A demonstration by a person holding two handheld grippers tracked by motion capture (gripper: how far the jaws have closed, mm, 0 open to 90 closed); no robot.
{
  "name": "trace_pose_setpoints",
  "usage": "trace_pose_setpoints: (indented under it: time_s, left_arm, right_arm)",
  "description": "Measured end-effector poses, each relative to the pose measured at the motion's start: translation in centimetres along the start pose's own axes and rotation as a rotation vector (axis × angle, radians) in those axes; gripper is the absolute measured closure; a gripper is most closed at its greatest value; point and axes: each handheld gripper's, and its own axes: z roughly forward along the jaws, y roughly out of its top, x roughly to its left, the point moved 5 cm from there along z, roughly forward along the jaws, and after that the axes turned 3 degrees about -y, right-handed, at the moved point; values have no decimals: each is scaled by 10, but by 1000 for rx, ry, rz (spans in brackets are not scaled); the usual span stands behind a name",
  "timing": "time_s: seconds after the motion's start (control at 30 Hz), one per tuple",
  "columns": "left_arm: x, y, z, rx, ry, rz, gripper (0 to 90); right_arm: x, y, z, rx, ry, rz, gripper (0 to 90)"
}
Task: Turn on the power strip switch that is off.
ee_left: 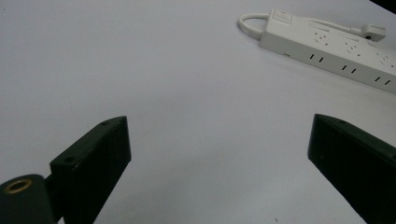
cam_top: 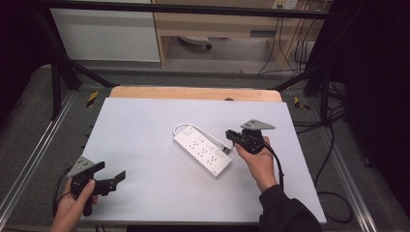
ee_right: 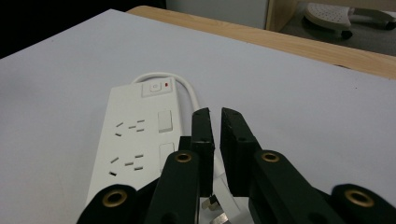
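L gripper (cam_top: 109,181) idles at the near-left table corner, jaws wide apart, nothing between, prob. waiting its turn. R gripper (ee_right: 215,122) has its jaws clamped on the white plug (ee_right: 215,205) beside the white plastic power strip (cam_top: 202,150) mid-table, likely to lift and insert it. One strip, one plug, two grippers.

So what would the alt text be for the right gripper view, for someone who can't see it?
Two black claw jaws nearly closed around the plug of a white power strip, which lies on a pale table. The strip's white cable loops past its switch end.
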Motion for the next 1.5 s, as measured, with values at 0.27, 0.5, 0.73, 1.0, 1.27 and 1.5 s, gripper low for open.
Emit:
trace_pose_setpoints:
  time_s: [0.27, 0.5, 0.73, 1.0, 1.27, 1.5]
  left_arm:
    - [0, 0, 0, 2, -2, 2, 60]
    - [0, 0, 0, -1, 0, 1, 60]
    - [-1, 0, 0, 3, -2, 6, 60]
    - [-1, 0, 0, 2, -2, 7, 60]
    - [-1, 0, 0, 5, -1, 7, 60]
    - [-1, 0, 1, 5, -1, 7, 60]
  right_arm:
    - [4, -5, 5, 9, 11, -14, 882]
    - [8, -10, 11, 21, 19, -20, 900]
    - [12, -14, 15, 22, 27, -26, 900]
    - [14, -20, 19, 24, 23, -23, 900]
    - [16, -23, 23, 29, 22, -28, 900]
    - [20, -25, 28, 34, 22, -36, 900]
